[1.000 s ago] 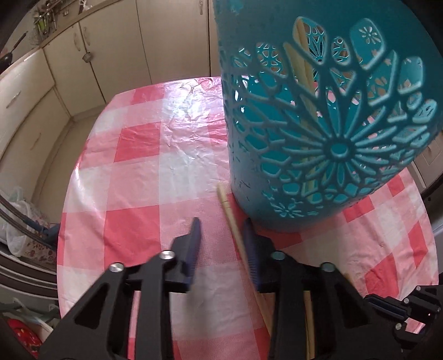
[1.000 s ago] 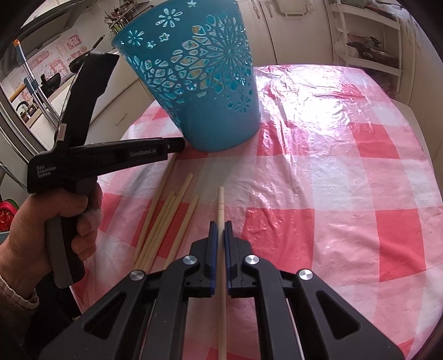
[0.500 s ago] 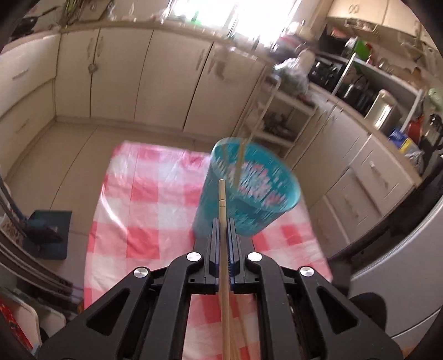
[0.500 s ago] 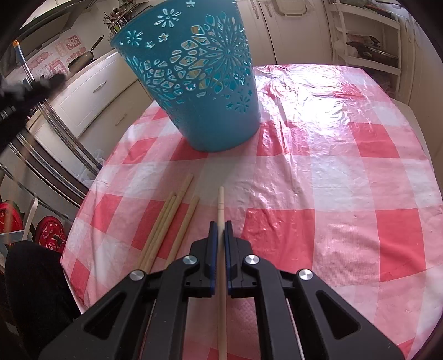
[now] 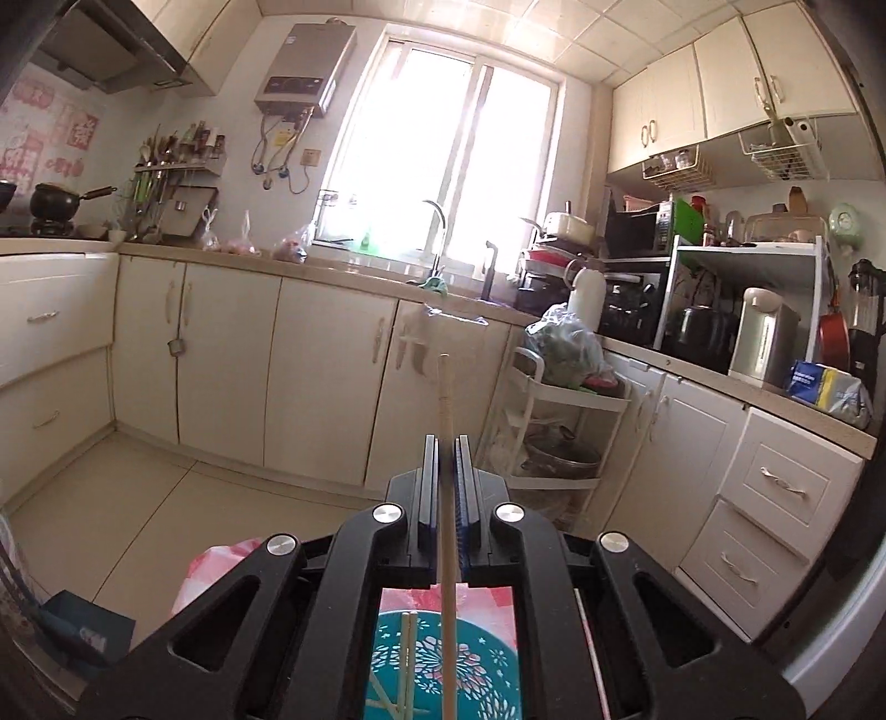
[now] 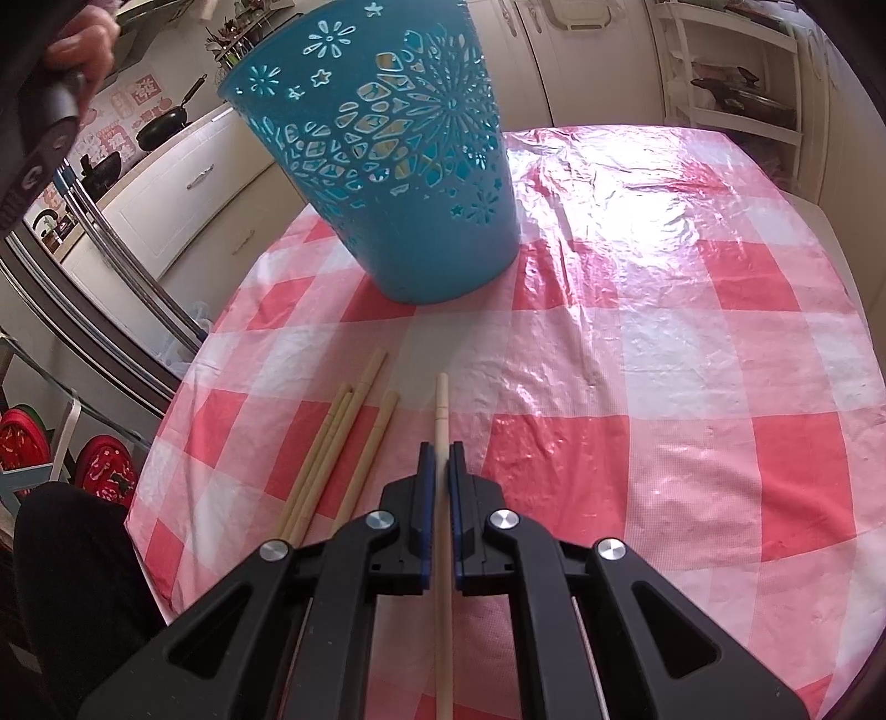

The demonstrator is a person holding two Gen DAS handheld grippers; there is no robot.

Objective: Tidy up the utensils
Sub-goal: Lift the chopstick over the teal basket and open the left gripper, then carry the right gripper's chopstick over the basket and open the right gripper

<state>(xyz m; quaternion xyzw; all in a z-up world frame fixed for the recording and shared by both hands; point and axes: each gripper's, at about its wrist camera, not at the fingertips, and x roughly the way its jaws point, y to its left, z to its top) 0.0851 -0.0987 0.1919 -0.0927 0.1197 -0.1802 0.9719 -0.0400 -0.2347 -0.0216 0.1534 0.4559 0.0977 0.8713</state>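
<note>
My left gripper (image 5: 444, 443) is shut on a wooden chopstick (image 5: 443, 399) and holds it high, its lower end over the open teal basket (image 5: 487, 675) seen straight below, which has chopsticks inside. My right gripper (image 6: 441, 451) is shut on another chopstick (image 6: 441, 404) low over the red-checked tablecloth (image 6: 664, 343). In the right wrist view the teal cut-out basket (image 6: 398, 166) stands upright at the back left, and several loose chopsticks (image 6: 338, 448) lie left of my right gripper.
A hand (image 6: 83, 39) holding the left gripper's handle shows at the top left of the right wrist view. Kitchen cabinets (image 5: 221, 360), a counter with appliances (image 5: 720, 332) and a trolley shelf (image 5: 559, 421) surround the table. The table edge (image 6: 166, 459) falls off at the left.
My left gripper shut on a chopstick from the table, lifted it and rose above the basket, tilting up toward the kitchen. My right gripper stayed still, shut on its chopstick.
</note>
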